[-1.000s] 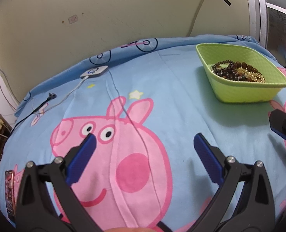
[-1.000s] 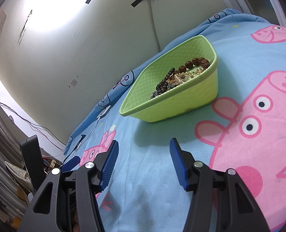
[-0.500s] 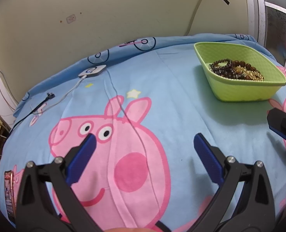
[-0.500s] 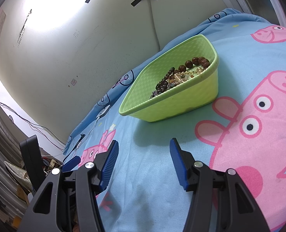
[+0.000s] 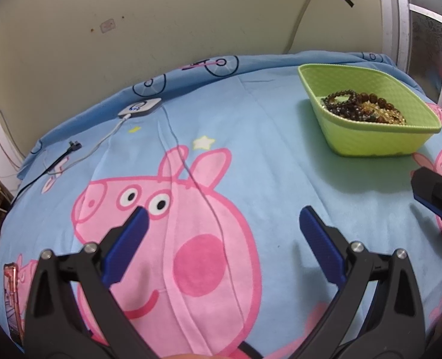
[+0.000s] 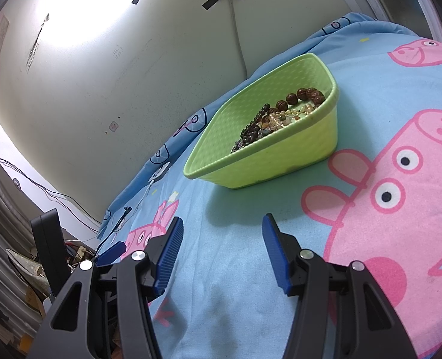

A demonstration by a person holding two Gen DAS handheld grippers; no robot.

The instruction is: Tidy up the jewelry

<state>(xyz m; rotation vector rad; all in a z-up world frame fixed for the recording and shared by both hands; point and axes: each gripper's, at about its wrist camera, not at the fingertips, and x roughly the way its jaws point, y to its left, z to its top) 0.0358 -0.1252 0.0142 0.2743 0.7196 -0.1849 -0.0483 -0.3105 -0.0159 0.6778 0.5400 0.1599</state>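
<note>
Hovering low over the bed sheet (image 5: 250, 137), the left hand-held gripper (image 5: 221, 224) is standing wide with nothing between its blue pads, and the right hand-held gripper (image 6: 221, 227) is likewise gaping and holding nothing, pointing toward the green basket (image 6: 280, 161). The beaded bracelets (image 6: 277, 116) are lying heaped together inside that basket, toward one end, dark strands tangled against amber ones; no jewelry is showing on the sheet itself. That would suit either a pile waiting to be sorted out or pieces already gathered in, so no particular move is being called for. Any pick from the heap is likely asking for a pinch on a single strand, since the loops are overlapping and could drag neighbours along. The soft, printed bedding is giving under weight, so the light basket may be tipping if pressed at the rim. A white charger (image 5: 140, 107) with its cable is lying near the pale wall (image 5: 161, 15).
</note>
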